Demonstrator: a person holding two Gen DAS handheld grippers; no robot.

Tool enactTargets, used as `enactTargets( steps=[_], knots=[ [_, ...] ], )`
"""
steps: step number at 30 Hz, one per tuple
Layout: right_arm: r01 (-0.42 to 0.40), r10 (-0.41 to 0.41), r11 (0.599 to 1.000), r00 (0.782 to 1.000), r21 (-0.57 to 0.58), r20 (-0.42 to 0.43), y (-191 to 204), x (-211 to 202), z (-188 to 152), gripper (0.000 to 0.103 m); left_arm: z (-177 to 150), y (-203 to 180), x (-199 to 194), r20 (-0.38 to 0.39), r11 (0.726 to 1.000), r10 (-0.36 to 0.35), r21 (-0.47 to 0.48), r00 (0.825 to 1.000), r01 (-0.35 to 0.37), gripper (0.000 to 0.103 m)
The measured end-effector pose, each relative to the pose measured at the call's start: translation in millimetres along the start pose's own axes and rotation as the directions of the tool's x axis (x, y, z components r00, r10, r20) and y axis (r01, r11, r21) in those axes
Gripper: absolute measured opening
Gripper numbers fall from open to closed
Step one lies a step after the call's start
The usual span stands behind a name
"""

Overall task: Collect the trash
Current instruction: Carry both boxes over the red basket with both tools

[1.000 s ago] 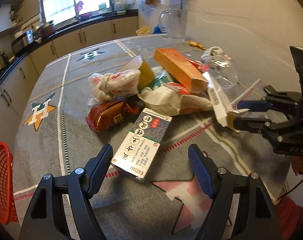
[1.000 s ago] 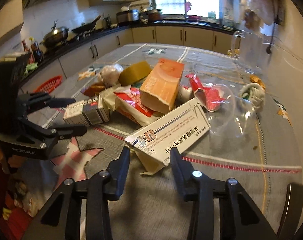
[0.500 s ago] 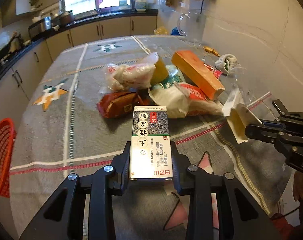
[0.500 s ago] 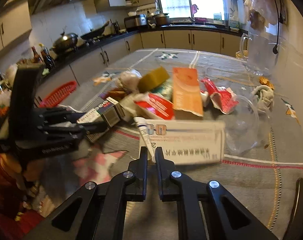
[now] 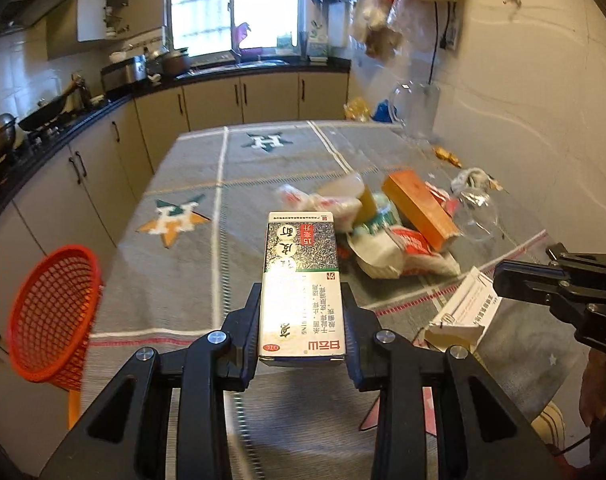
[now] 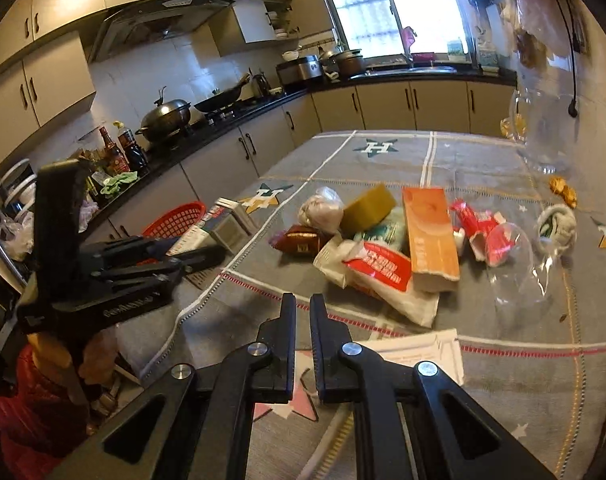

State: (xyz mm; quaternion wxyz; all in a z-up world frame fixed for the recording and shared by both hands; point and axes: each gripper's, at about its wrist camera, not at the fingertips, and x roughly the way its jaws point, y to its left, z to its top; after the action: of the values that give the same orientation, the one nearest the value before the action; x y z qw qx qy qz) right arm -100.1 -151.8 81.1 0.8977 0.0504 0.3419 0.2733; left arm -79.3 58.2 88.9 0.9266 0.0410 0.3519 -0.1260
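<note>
My left gripper point(image 5: 301, 300) is shut on a green-and-white medicine box point(image 5: 301, 280) and holds it lifted above the table. The box and gripper also show in the right wrist view point(image 6: 223, 224). My right gripper point(image 6: 303, 312) is shut on the long white box point(image 6: 423, 350); in the left wrist view this box point(image 5: 463, 312) hangs from its jaws above the cloth. A red mesh basket point(image 5: 53, 312) stands off the table's left edge, also seen in the right wrist view point(image 6: 175, 218). The trash pile point(image 5: 391, 232) lies mid-table.
The pile holds an orange box point(image 6: 429, 236), a red-and-white bag point(image 6: 379, 276), a brown wrapper point(image 6: 299, 240), a yellow sponge point(image 6: 367, 208) and clear plastic point(image 6: 515, 276). A glass jug point(image 6: 543, 132) stands near the wall. Kitchen counters point(image 5: 63, 128) run along the left.
My left gripper closed on the medicine box and lifted it off the cloth. My right gripper closed on the white box and pulled it back from the pile.
</note>
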Motion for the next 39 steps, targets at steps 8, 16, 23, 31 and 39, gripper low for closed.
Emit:
enactTargets(
  steps=[8,16,23,31,39],
  knots=[
    [0.056,-0.065,0.992,0.994,-0.111,-0.083,3.0,19.5,-16.8,0.057,-0.5,15.8,-6.0,0.009,0.999,0.023,-0.025,1.000,-0.023,0.033],
    [0.100,-0.134,0.980,0.971,-0.174,-0.196,-6.7,53.0,-31.5,0.018,-2.2,11.7,-4.2,0.007,1.000,0.019,-0.019,1.000,-0.019,0.033],
    [0.099,-0.121,0.985,0.980,-0.142,-0.155,-4.6,40.8,-19.7,0.006,0.9,10.7,-7.6,0.011,1.000,0.003,-0.026,1.000,-0.002,0.033],
    [-0.037,0.037,0.999,0.997,-0.010,-0.061,1.5,17.2,17.6,0.006,19.3,12.0,-29.8,0.070,1.000,0.019,-0.011,0.997,-0.018,0.033],
    [-0.158,0.157,0.987,0.987,-0.006,-0.015,36.3,23.5,52.8,0.006,33.5,38.9,-55.4,0.117,0.997,0.072,-0.035,0.990,-0.068,0.033]
  ],
)
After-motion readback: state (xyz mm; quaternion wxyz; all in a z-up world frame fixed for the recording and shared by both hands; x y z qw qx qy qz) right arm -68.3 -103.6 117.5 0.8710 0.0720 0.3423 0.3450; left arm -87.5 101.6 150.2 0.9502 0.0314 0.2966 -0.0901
